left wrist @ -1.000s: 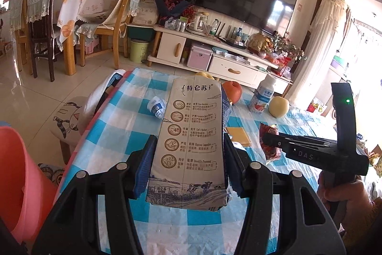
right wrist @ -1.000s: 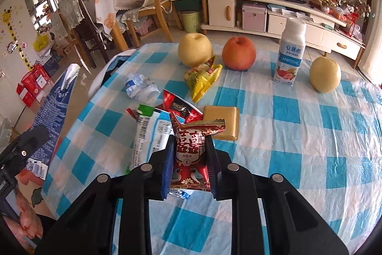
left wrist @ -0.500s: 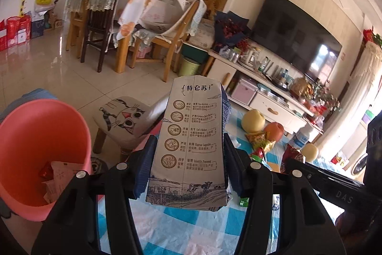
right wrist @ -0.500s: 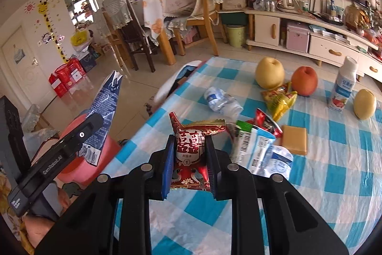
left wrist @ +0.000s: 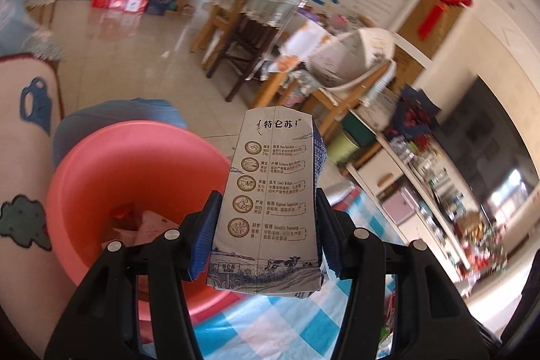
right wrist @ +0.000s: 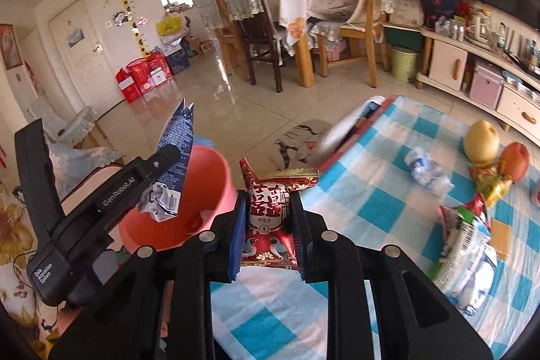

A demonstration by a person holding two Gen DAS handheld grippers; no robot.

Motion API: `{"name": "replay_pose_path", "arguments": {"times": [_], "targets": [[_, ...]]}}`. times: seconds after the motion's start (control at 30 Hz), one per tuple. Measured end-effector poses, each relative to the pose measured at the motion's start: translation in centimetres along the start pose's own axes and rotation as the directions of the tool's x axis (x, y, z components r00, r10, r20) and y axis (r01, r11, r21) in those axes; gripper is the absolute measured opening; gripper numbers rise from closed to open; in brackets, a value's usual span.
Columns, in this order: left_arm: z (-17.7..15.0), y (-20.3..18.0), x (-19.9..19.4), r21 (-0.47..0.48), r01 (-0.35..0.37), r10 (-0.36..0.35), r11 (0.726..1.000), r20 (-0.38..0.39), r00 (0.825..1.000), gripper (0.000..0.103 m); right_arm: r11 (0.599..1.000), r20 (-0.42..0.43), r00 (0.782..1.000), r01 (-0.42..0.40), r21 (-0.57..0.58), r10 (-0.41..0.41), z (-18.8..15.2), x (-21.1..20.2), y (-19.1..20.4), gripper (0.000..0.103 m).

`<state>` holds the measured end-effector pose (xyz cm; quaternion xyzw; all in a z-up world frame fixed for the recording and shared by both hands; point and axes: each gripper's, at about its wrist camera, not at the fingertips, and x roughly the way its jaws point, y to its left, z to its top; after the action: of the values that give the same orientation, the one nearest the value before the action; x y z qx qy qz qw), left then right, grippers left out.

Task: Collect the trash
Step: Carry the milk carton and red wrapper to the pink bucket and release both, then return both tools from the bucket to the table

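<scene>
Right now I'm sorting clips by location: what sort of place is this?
Most likely a home's living and dining room: a table under a checked cloth, wooden dining chairs, a low TV cabinet, and a giraffe height chart on the wall.

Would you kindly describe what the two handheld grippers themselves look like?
Both are matte black plastic. The right gripper and left gripper have broad forked arms with silver screws and ribbed blue pads. From the right wrist view, the left one's body carries white lettering.

- I have swung my left gripper (left wrist: 266, 235) and its milk carton (left wrist: 270, 201) off the table to above the pink bin (left wrist: 135, 177)
- My right gripper (right wrist: 266, 235) has carried the red wrapper (right wrist: 270, 211) to the table edge (right wrist: 341, 154), beside that bin
</scene>
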<state>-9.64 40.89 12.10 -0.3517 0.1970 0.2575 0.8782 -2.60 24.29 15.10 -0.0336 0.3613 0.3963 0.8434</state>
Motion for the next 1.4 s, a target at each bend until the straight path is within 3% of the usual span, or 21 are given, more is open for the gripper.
{"name": "replay_pose_path", "arguments": {"times": [0.23, 0.53, 0.73, 0.9, 1.0, 1.17, 1.4], "targets": [[1.7, 4.9, 2.0, -0.159, -0.083, 0.074, 0.984, -0.064, 0.995, 0.055, 0.996, -0.015, 0.996, -0.083, -0.016, 0.082, 2.2, 4.9, 3.9, 0.026], [2.7, 8.2, 3.2, -0.244, -0.159, 0.146, 0.957, -0.07, 0.987, 0.056, 0.994, -0.075, 0.992, -0.102, -0.033, 0.099, 2.2, 10.8, 6.7, 0.029], [2.6, 8.1, 2.7, -0.241, -0.193, 0.191, 0.951, -0.031, 0.981, 0.068, 0.995, -0.064, 0.993, -0.094, 0.045, 0.096, 1.5, 10.8, 4.9, 0.062], [2.5, 6.4, 1.6, -0.163, -0.211, 0.222, 0.964, 0.052, 0.974, 0.077, 0.998, -0.029, 0.999, -0.031, 0.053, 0.033, 1.1, 8.2, 3.4, 0.078], [2.4, 5.1, 1.3, -0.116, -0.188, 0.199, 0.975, 0.092, 0.976, 0.086, 0.999, -0.015, 1.0, 0.025, 0.027, -0.024, 0.9, 6.2, 2.6, 0.081], [1.8, 2.3, 0.9, -0.007, -0.089, 0.089, 0.996, 0.14, 0.986, 0.088, 0.993, -0.001, 0.993, 0.115, 0.011, -0.115, -0.2, 3.3, 0.9, 0.089], [0.2, -1.2, 0.6, 0.143, 0.031, -0.052, 0.989, 0.145, 0.988, 0.096, 0.977, 0.018, 0.977, 0.214, -0.018, -0.214, -1.9, 0.0, -1.8, 0.089]]}}
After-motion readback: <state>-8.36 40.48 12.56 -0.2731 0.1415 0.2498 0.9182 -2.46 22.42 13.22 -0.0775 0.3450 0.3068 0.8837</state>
